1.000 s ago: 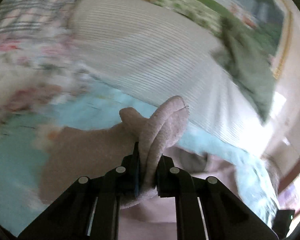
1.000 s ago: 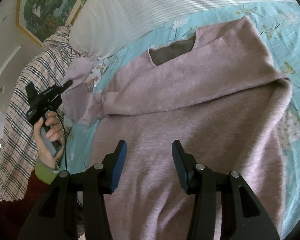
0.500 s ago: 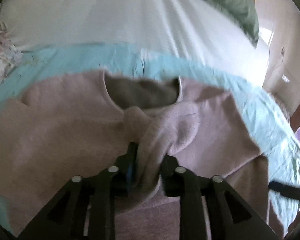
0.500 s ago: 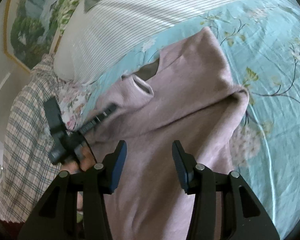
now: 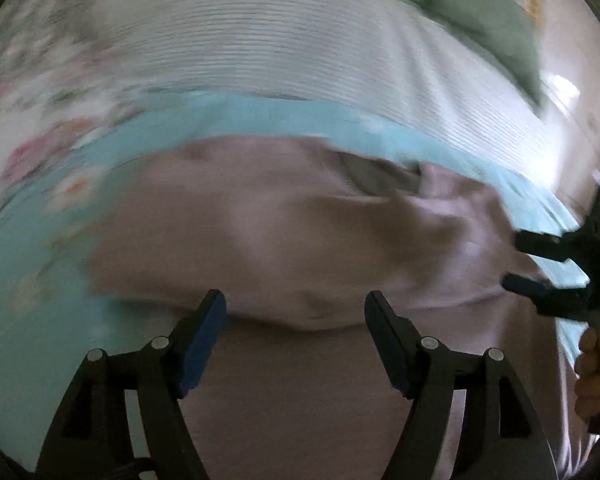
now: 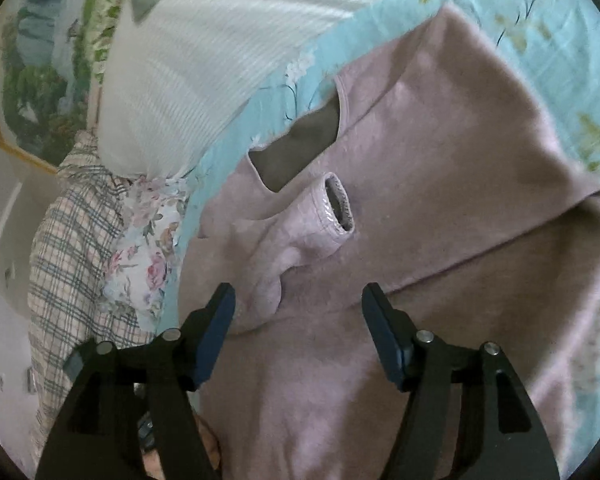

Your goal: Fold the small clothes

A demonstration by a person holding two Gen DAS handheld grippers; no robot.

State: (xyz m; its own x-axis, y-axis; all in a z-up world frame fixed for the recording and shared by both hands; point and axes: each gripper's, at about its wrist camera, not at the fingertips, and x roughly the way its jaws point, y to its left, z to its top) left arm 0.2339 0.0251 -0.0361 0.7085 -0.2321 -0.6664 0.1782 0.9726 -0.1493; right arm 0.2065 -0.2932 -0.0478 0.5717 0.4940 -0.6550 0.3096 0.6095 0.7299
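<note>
- One pink sweater (image 6: 440, 200) is laid on the bed (image 6: 560, 40), one sleeve (image 6: 300, 232) folded across its chest.
- Two grippers are held above it: left gripper (image 5: 296, 312) and right gripper (image 6: 298, 304), jaws spread wide, gripping nothing.

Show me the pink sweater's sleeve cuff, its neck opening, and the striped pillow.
pink fuzzy sweater's sleeve cuff (image 6: 339, 208), right wrist view, open end.
sweater's neck opening (image 6: 296, 148), right wrist view, dark inside.
white striped pillow (image 6: 204, 76), right wrist view, middle.

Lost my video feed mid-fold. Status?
Left gripper open, empty. Right gripper open, empty. Pink sweater on the bed, both sleeves folded in, cuff on chest. Nothing blocking.
</note>
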